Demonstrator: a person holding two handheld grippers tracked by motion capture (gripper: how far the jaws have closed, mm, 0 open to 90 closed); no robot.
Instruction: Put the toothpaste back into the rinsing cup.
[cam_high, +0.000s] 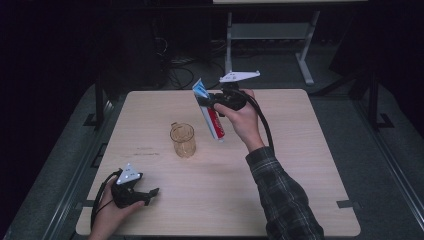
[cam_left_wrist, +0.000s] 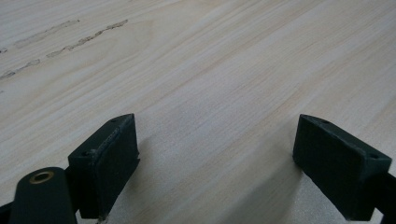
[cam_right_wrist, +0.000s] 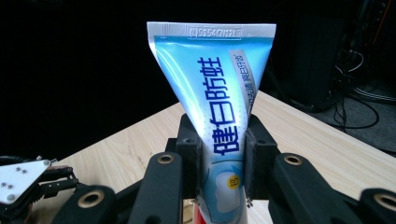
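Right gripper (cam_high: 209, 101): clamped on a toothpaste tube (cam_high: 210, 112), pads squeezing its upper body just below the flat crimped end; in the right gripper view the tube (cam_right_wrist: 219, 116) stands between the two pads.
Tube: lifted off the table (cam_high: 300, 165), tilted, cap end pointing down, just right of the cup and above it.
Cup: clear amber plastic cup (cam_high: 183, 140), upright and empty as far as I can tell, mid-table.
Left gripper (cam_high: 147, 194): jaws wide apart with nothing between them, resting low at the near left corner, well apart from the cup.
Step in hand: carrying the tube, most likely toward the cup.
Next move: swing the cap end over the rim, lower it in, then release without tipping the cup.
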